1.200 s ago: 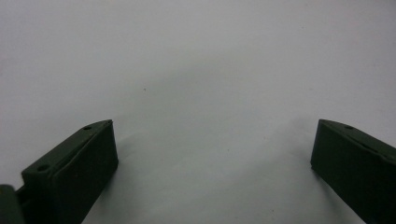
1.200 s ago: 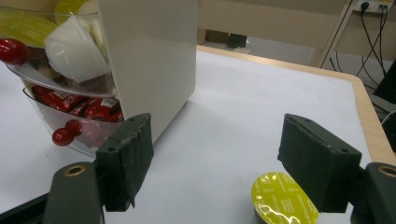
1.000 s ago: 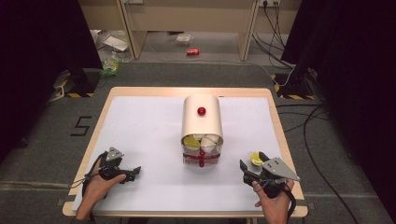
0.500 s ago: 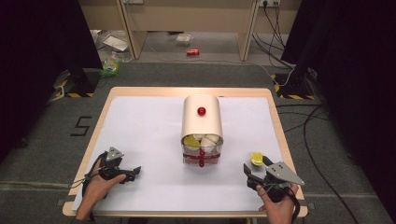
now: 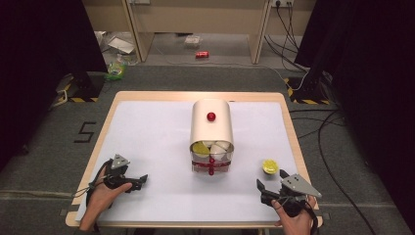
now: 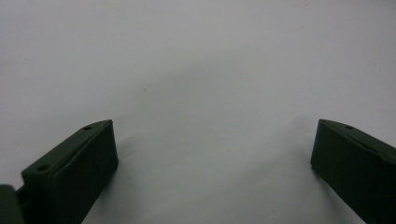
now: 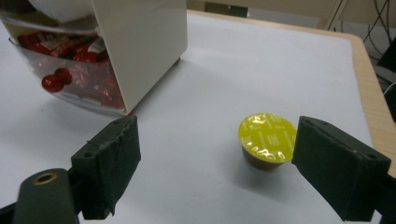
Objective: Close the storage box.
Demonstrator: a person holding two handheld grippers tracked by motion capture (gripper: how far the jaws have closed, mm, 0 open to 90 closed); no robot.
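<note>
A yellow-lidded capsule (image 5: 270, 166) (image 7: 267, 137) stands upright on the white table, right of a cream dispenser box (image 5: 211, 128) (image 7: 140, 46) with a red knob (image 5: 211, 116). My right gripper (image 5: 271, 180) (image 7: 217, 140) is open just short of the capsule, which sits ahead of its jaws and toward the right one without touching either. At the front left my left gripper (image 5: 141, 182) (image 6: 212, 135) is open over bare table, holding nothing.
The dispenser's front opening holds yellow and white capsules (image 5: 212, 148); below it a clear drawer (image 5: 210, 166) (image 7: 70, 70) holds red items. The table's right edge (image 5: 296, 147) is close to the capsule. Cables and litter lie on the floor beyond.
My right gripper has drawn back toward the table's front edge, and the capsule stays where it was. The left gripper has not moved.
</note>
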